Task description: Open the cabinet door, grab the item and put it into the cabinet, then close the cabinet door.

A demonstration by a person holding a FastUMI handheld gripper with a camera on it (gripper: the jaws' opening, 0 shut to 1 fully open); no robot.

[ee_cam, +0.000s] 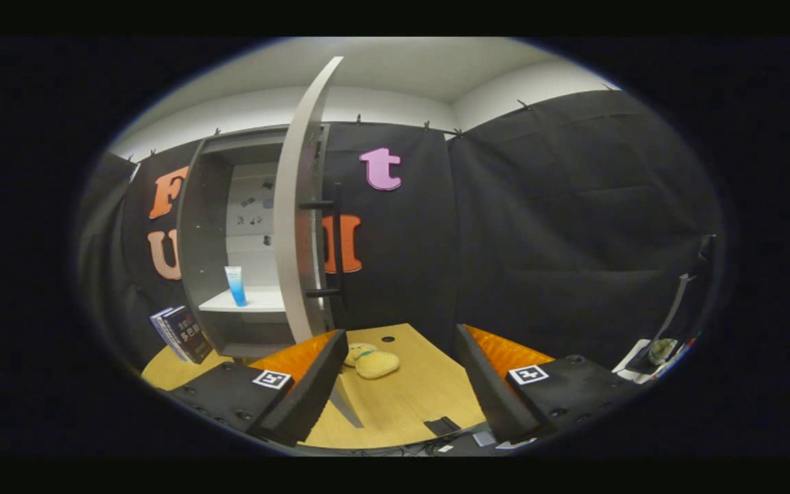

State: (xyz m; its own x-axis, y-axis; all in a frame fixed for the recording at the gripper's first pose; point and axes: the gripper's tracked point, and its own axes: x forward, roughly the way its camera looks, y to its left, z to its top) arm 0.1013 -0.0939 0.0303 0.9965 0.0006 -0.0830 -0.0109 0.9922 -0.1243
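Note:
A grey cabinet point(213, 240) stands on the wooden table point(422, 398), ahead and to the left of my fingers. Its door point(299, 206) is swung open, edge-on toward me, with a dark bar handle point(337, 240) on its outer face. A blue-and-white tube point(235, 285) stands upright on the white shelf point(261, 300) inside. A yellow plush toy point(371, 361) lies on the table just beyond my left finger point(313, 387), near the door's foot. My gripper point(398, 381) is open and holds nothing.
Dark books point(182, 334) lean against the cabinet's left side. Small dark items point(446, 425) lie at the table's near edge between my fingers. A white stand with odds and ends point(655, 353) sits off the table at the far right.

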